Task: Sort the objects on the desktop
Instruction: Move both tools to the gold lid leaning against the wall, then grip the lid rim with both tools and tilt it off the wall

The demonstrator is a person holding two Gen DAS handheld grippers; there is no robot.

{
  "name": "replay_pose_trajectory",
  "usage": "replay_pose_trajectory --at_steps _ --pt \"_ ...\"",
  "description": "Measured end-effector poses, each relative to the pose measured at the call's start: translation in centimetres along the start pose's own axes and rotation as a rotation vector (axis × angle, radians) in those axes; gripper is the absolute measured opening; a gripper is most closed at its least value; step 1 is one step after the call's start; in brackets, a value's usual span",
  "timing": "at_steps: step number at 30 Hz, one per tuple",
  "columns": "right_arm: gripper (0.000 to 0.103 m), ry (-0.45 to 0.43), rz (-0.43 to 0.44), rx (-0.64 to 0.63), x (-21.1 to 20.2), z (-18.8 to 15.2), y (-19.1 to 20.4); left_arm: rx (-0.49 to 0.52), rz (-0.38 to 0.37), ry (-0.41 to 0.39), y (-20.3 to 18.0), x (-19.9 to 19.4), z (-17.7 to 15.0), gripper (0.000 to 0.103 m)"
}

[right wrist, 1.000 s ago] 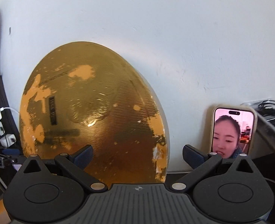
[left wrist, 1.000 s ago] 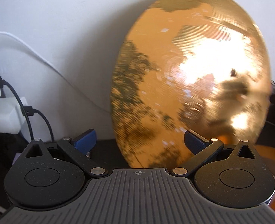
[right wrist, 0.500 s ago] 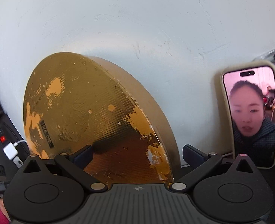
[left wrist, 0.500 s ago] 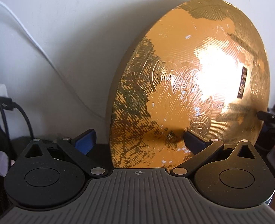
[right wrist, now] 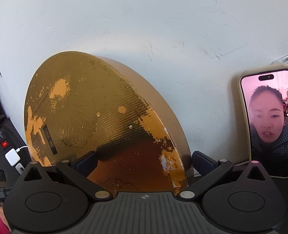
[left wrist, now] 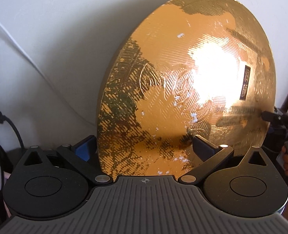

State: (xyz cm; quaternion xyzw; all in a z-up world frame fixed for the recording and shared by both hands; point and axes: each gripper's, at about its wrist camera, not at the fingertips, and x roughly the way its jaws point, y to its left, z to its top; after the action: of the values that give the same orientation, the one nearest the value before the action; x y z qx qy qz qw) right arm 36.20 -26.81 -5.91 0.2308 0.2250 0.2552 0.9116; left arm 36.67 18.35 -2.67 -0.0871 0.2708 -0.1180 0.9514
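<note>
My left tongs (left wrist: pixel 144 148) and right tongs (right wrist: pixel 144 160) are both wide and hold nothing. The round gold tin (right wrist: pixel 97 120) stands on edge against the wall (right wrist: pixel 144 19). I judge I am approaching; next I must close on its rim.

Gold disc (right wrist: pixel 81 120) bears "MULTI-FUNCTIONAL"; its other print is too blurred to read

A big round gold box (left wrist: pixel 185 89) stands on edge, tilted back against the white wall. Its ribbed foil face is scuffed and worn in patches, with a small dark label (right wrist: pixel 49 139).
</note>
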Motion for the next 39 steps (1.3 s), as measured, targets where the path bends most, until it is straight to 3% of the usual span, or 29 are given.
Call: replay_pose_trajectory --at_steps 7,20,28,37,39 --pt "0.103 -0.107 0.021 -0.076 -1.8 1.3 3.3 0.059 0.017 -0.136 -1.4 -3.8 1.8 0.103" --pt "0.103 -0.287 0.090 -0.087 -9.7 4.1 7.4 0.192 -0.008 -0.339 -8.1 -16.3 4.2 0.102" --pt "0.103 -0.351 0.083 -0.088 -11.0 3.8 7.5 0.247 -0.013 -0.371 -13.1 -23.9 3.2 0.103" --pt "0.103 -0.371 0.100 -0.096 -8.0 1.8 6.6 0.257 -0.007 -0.379 -15.3 -30.6 -0.5 0.103" --pt "0.103 -0.363 0.094 -0.084 -7.4 1.7 7.0 0.255 -0.009 -0.374 -16.9 -32.4 0.6 0.103"
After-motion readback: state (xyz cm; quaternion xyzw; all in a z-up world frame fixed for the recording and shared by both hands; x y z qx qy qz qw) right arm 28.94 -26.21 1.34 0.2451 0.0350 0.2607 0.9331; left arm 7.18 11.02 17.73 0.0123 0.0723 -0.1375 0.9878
